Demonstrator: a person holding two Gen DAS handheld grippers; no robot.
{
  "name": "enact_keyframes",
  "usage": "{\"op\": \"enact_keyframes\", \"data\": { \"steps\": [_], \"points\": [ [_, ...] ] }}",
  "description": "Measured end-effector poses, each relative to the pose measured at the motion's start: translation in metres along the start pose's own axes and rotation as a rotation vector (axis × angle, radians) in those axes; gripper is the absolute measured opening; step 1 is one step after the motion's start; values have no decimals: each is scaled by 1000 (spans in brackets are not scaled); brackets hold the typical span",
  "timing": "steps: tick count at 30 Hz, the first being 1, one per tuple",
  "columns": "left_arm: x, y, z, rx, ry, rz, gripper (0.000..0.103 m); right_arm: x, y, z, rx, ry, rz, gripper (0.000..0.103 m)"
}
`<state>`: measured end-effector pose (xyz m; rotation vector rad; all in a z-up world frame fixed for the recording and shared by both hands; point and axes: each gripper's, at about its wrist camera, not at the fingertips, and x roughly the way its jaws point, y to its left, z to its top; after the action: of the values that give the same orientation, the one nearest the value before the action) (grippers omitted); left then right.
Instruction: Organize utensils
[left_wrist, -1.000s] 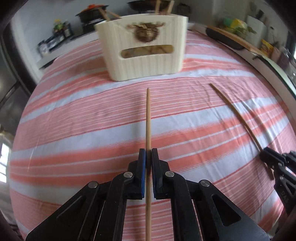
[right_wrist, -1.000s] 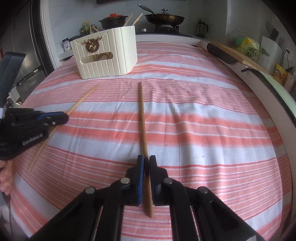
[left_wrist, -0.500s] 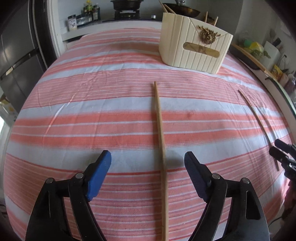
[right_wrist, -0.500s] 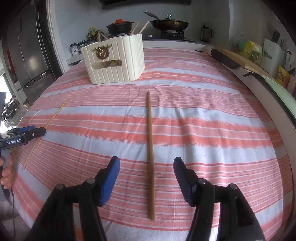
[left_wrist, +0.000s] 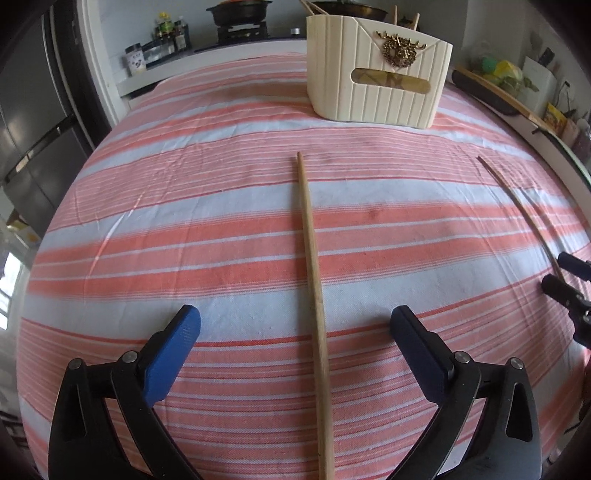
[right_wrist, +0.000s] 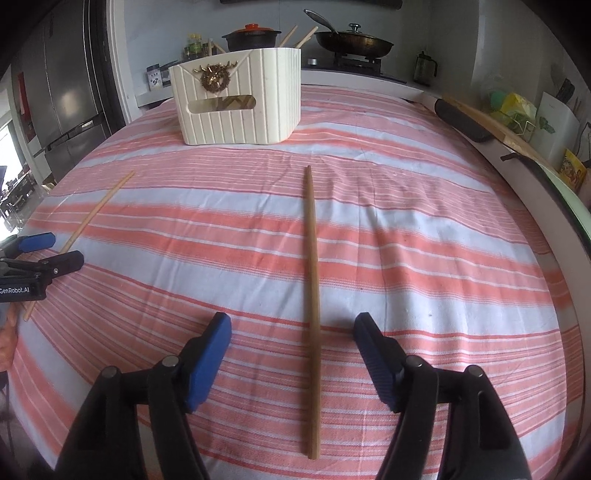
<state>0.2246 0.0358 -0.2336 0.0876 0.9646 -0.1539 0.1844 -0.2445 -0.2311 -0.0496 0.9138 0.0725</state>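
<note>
Two chopsticks (left_wrist: 312, 288) (right_wrist: 311, 295) between spread fingers (left_wrist: 173, 354)

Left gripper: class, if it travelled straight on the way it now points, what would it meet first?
The left gripper, jaws open, straddles a chopstick lying along that line. Beyond its tip, the cream utensil holder seems next, slightly right; depth is unclear.

Kitchen interior under daylight. Table draped in a salmon-and-white striped tablecloth (right_wrist: 406, 236). Behind it, a white counter (right_wrist: 354, 79) with a gas stove (right_wrist: 356, 61) carrying a lidded frying pan (right_wrist: 352, 42) and a black pot with an orange lid (right_wrist: 253, 37). Steel refrigerator (right_wrist: 70, 85) at left; pale wall (right_wrist: 443, 29) behind; cutting board (right_wrist: 491, 123) at right.
</note>
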Motion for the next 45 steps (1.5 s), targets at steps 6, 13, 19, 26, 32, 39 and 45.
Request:
{"op": "enact_keyframes", "data": {
  "steps": [6,13,19,26,32,39,45],
  "points": [
    [-1,2,1,6,5,-17,102,0,0,-1,1,1,-4,71],
    [-10,22,27,81,108,-153,102,5,-21,34,-79,244,97,71],
    [-6,31,50,89,122,-180,102,6,-35,60,-112,325,134,71],
    [10,26,61,86,152,-188,101,19,-33,70,-64,326,166,71],
    [37,26,79,92,217,-148,89,37,-27,82,-31,378,182,71],
    [51,9,98,150,247,-89,75,70,-9,109,-35,452,195,54],
    [59,3,123,146,241,-125,7,107,0,150,-69,435,127,9]
  ]
}}
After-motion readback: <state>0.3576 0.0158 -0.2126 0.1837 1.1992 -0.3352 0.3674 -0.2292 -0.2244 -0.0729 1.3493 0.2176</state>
